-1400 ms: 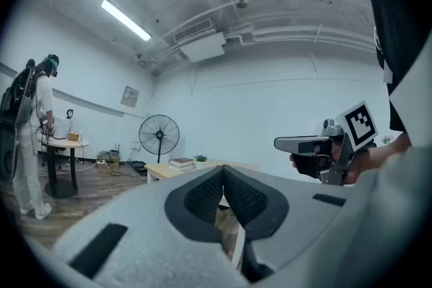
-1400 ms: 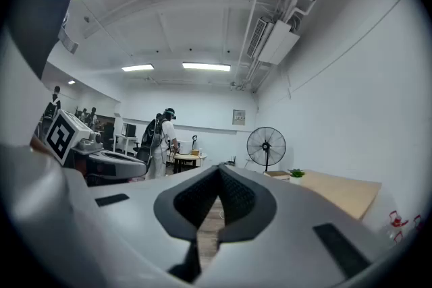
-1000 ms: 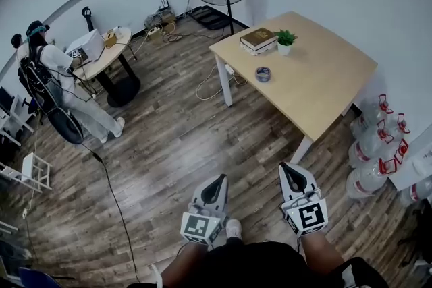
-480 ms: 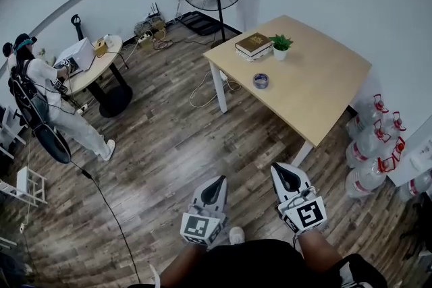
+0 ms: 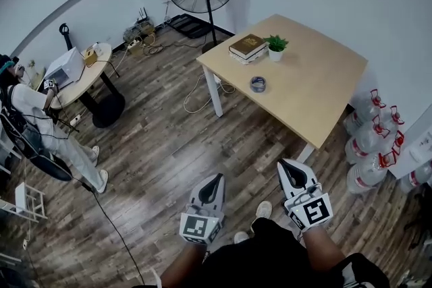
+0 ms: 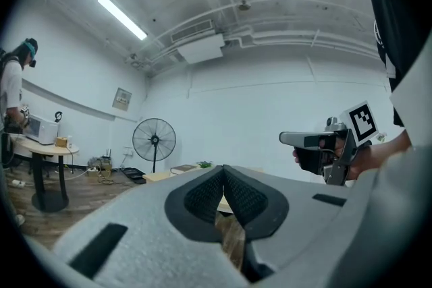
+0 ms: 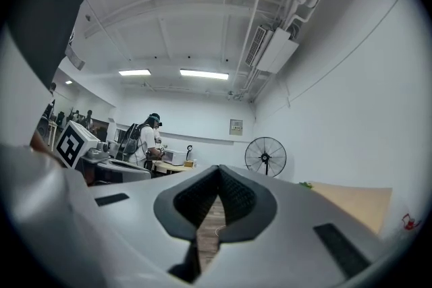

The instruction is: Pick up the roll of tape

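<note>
Across the floor in the head view, the roll of tape point(image 5: 258, 83) lies flat on the table point(image 5: 324, 101), well apart from the left gripper point(image 5: 217, 179) and the right gripper point(image 5: 289, 166), so the approach likely calls for nearing the table and parting 1 gripper's jaws before reaching the ring; a white pot point(image 5: 275, 55) beside a book point(image 5: 246, 46) holds a green plant, and capped bottles point(image 5: 364, 145) by the table look water-filled. The left gripper view shows its jaws clenched on nothing, and the right gripper view shows those jaws pressed together too, empty.
</note>
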Action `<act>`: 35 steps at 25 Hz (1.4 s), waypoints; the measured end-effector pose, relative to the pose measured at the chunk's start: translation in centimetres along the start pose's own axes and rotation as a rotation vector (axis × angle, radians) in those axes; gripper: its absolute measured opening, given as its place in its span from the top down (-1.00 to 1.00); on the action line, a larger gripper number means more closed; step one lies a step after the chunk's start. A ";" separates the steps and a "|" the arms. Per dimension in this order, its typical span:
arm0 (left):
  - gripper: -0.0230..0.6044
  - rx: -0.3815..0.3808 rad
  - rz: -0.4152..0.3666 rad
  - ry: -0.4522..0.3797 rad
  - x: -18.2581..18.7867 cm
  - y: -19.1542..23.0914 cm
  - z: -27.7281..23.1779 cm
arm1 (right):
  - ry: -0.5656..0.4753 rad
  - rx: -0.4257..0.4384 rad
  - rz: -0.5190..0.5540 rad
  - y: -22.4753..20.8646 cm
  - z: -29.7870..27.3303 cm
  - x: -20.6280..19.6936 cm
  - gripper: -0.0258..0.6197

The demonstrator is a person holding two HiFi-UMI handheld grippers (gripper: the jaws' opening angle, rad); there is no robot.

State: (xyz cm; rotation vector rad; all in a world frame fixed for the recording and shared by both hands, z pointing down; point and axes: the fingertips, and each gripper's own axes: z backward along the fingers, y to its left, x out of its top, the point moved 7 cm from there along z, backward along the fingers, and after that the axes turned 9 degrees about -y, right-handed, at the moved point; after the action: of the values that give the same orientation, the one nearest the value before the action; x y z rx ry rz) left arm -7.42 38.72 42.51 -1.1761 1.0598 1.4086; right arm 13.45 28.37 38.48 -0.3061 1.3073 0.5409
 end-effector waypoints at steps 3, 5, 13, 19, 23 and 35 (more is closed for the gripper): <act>0.93 -0.017 0.007 0.011 -0.4 0.7 -2.1 | 0.003 -0.012 -0.012 -1.4 -1.4 -0.5 0.94; 0.93 -0.021 0.008 0.020 -0.8 1.4 -3.9 | 0.001 -0.011 -0.015 -2.5 -2.9 -0.7 0.94; 0.93 -0.042 -0.004 0.032 -2.0 3.5 -13.8 | 0.009 0.007 -0.011 -9.7 -8.7 -2.7 0.94; 0.93 -0.057 -0.018 0.034 -3.0 3.9 -20.6 | 0.030 0.002 -0.020 -15.5 -11.4 -4.8 0.94; 0.93 -0.052 -0.027 0.033 -3.4 4.0 -24.1 | 0.026 0.024 -0.025 -18.8 -12.9 -5.4 0.94; 0.93 -0.042 -0.002 0.038 -4.5 5.0 -30.8 | 0.047 0.044 -0.016 -24.5 -17.2 -7.4 0.94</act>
State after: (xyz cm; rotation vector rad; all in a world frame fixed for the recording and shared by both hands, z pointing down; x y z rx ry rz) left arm -7.96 7.24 42.47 -1.2385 1.0597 1.4184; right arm 11.17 -2.35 39.29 -0.2939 1.3595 0.4931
